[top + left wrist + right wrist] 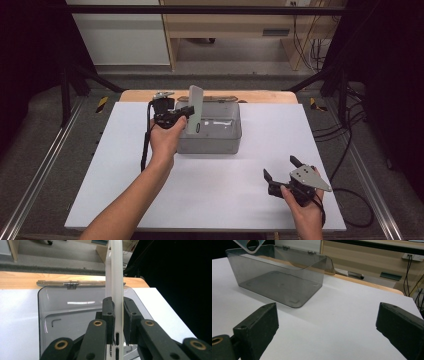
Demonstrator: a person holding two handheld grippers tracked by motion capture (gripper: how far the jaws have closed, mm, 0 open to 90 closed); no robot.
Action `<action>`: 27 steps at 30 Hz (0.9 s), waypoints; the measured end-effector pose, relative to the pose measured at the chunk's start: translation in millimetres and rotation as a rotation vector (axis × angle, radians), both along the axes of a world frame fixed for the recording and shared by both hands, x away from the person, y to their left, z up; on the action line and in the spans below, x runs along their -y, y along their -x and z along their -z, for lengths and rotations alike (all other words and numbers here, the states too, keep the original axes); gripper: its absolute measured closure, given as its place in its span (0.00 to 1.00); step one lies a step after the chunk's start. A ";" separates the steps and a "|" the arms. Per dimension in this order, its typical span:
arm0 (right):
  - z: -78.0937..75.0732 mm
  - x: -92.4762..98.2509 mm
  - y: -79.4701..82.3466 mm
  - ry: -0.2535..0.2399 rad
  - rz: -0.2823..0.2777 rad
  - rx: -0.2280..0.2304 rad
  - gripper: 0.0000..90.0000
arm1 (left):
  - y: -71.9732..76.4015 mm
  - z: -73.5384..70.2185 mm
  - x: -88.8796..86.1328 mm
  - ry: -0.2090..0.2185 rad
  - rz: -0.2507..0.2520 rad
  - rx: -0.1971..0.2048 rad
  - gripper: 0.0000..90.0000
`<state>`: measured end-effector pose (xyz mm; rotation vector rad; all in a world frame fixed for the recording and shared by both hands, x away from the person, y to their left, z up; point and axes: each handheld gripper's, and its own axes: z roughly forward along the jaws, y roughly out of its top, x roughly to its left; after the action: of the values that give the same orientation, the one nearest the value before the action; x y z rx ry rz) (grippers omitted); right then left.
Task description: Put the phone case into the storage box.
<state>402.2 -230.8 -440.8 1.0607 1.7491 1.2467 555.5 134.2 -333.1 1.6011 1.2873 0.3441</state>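
The left hand-held gripper (117, 315) pinches an upright white phone case (114, 277), with the clear grey box (210, 142) just below it. The right hand-held gripper (281, 169) rests on the white surface (225, 185), jaws spread wide, holding nothing.

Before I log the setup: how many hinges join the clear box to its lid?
2: one hinge toward the back wall's left, another hinge farther right, seen from the right gripper view.

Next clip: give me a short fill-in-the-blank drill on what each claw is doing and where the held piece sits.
1. The left claw is shut on a thin ____ plastic panel.
2. That panel is held upright over the clear grey plastic ____.
3. The right claw has its jaws ____ and holds nothing.
4. The box's hinged lid is ____.

Missing words: white; box; open; open
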 end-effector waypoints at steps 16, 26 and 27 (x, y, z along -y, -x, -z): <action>0.1 0.2 -0.4 -0.004 -0.007 -0.003 0.05 | -10.7 12.3 5.1 -0.012 -0.007 -0.044 0.90; -0.3 -1.2 0.7 -0.009 -0.017 -0.003 0.05 | -20.8 28.2 15.2 -0.036 -0.011 -0.081 0.90; -0.2 -1.5 0.5 -0.010 -0.019 -0.004 0.05 | -22.5 30.7 16.3 -0.039 -0.014 -0.087 0.90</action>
<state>401.7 -229.4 -440.6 1.0553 1.7613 1.2670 578.1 117.9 -363.8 1.6561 1.3656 0.3122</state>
